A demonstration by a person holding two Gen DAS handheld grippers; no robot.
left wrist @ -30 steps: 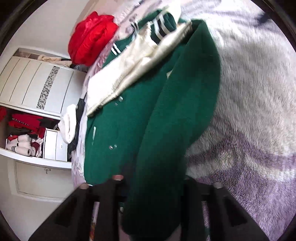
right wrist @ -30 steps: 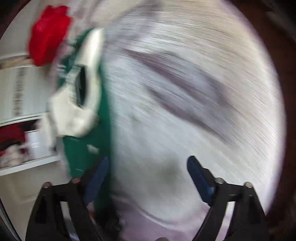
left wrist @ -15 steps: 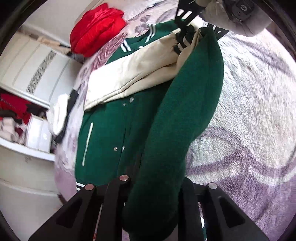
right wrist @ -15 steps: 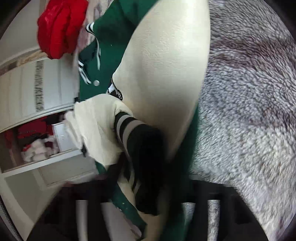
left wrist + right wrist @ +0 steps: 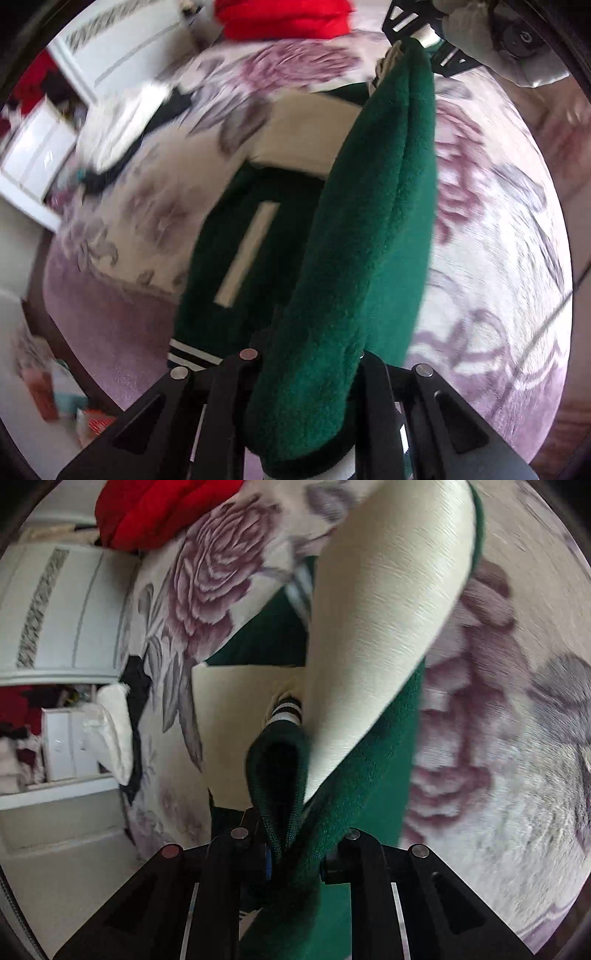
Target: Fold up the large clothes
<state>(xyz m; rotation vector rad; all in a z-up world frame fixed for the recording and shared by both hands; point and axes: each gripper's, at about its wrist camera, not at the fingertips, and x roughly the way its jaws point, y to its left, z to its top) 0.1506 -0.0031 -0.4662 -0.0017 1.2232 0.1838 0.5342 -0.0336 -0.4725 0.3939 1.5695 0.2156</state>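
A dark green varsity jacket (image 5: 354, 258) with cream sleeves and striped cuffs hangs lifted over a floral blanket. My left gripper (image 5: 306, 365) is shut on the jacket's green lower edge. My right gripper (image 5: 295, 853) is shut on the jacket's upper part, with a cream sleeve (image 5: 388, 602) draped past it; it also shows at the top of the left wrist view (image 5: 424, 33). The jacket stretches taut between the two grippers, and its lower half with a cream pocket stripe (image 5: 247, 254) sags toward the blanket.
The bed is covered by a white blanket with purple roses (image 5: 491, 236). A red garment (image 5: 284, 16) lies at the far end. White and black clothes (image 5: 114, 731) lie at the bed's left edge. A white wardrobe (image 5: 62, 609) with shelves stands beyond.
My right gripper closed on the jacket's upper part. Both grippers have lifted the jacket off the blanket, and it now hangs stretched between them.
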